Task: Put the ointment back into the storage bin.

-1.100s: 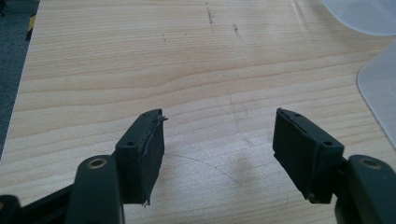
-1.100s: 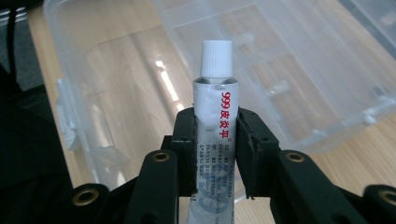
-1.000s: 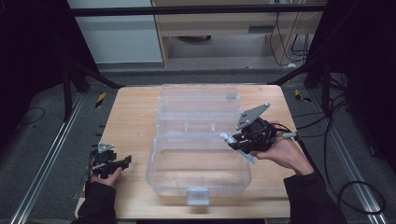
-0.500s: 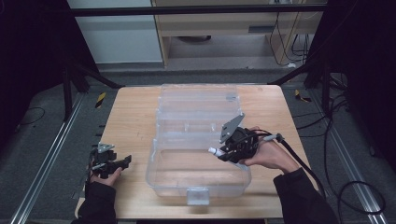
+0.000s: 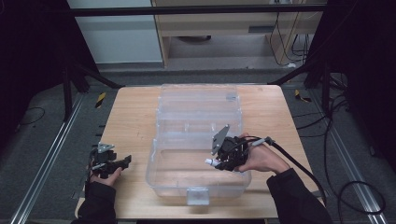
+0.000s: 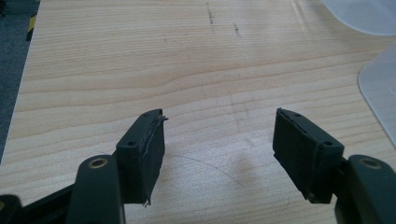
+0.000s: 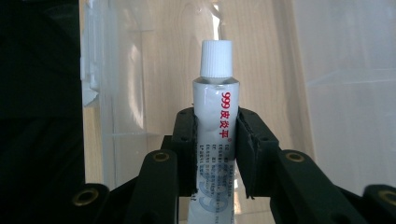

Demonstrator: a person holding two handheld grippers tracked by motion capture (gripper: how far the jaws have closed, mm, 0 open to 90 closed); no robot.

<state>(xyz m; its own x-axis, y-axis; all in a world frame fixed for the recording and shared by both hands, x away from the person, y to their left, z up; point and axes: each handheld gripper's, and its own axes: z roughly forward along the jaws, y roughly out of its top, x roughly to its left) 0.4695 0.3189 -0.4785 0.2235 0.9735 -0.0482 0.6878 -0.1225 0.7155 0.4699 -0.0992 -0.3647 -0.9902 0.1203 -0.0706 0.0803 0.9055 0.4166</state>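
My right gripper (image 5: 215,163) is clamped on a white tube (image 7: 214,130) with red lettering, held over the near half of the clear plastic box (image 5: 196,140). My left gripper (image 6: 219,149) rests at the near left of the table with its jaws wide apart and nothing between them. The light wooden table (image 5: 130,121) shows faint scratches; grey floor, metal rails and loose cables surround it.

Middle of desk (image 5: 130,116) taken up by clear plastic box (image 5: 198,140), open from above; entry blocked at sides by its walls. Near compartment partly occupied by right gripper (image 5: 215,162) with tube (image 7: 215,116). Bare wood left free between left gripper (image 6: 219,154) jaws and ahead, box edge near at right.
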